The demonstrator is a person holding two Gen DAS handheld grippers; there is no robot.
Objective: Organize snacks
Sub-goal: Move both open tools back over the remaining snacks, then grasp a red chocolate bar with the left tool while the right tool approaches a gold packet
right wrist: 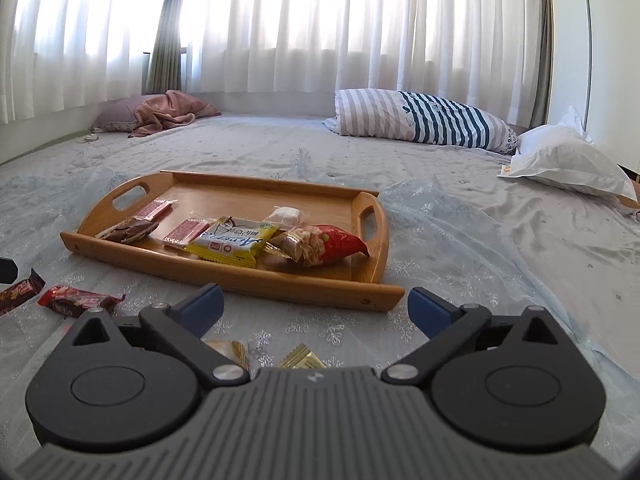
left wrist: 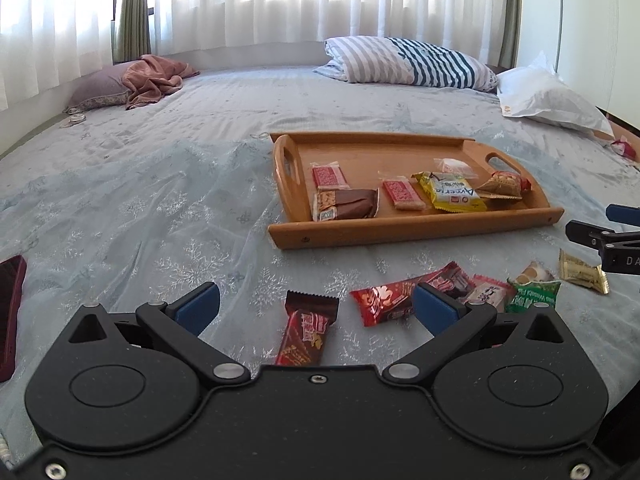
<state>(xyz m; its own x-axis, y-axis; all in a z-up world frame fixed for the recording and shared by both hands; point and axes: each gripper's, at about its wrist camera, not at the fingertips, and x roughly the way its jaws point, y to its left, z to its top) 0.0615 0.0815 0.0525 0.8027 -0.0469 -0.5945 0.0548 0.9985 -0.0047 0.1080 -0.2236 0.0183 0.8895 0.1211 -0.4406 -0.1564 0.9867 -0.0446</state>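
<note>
A wooden tray (left wrist: 412, 229) (right wrist: 240, 278) lies on the bed and holds several snack packets, among them a yellow packet (left wrist: 452, 194) (right wrist: 228, 245) and a red nut bag (right wrist: 324, 246). Loose on the sheet in front of it lie a brown bar (left wrist: 306, 330), a red bar (left wrist: 390, 298) (right wrist: 80, 300), a green packet (left wrist: 534, 294) and a gold packet (left wrist: 582, 272) (right wrist: 302, 360). My left gripper (left wrist: 316, 306) stands open over the brown bar, pads apart from it. My right gripper (right wrist: 316, 308) is open just before the tray's near edge, nothing between its fingers; it shows at the left wrist view's right edge (left wrist: 604, 236).
A striped pillow (left wrist: 408, 60) (right wrist: 424, 118), a white pillow (left wrist: 548, 98) (right wrist: 572, 162) and a pink cloth on a purple pillow (left wrist: 152, 78) lie at the bed's far side under curtains. A dark red phone (left wrist: 10, 316) rests at the left.
</note>
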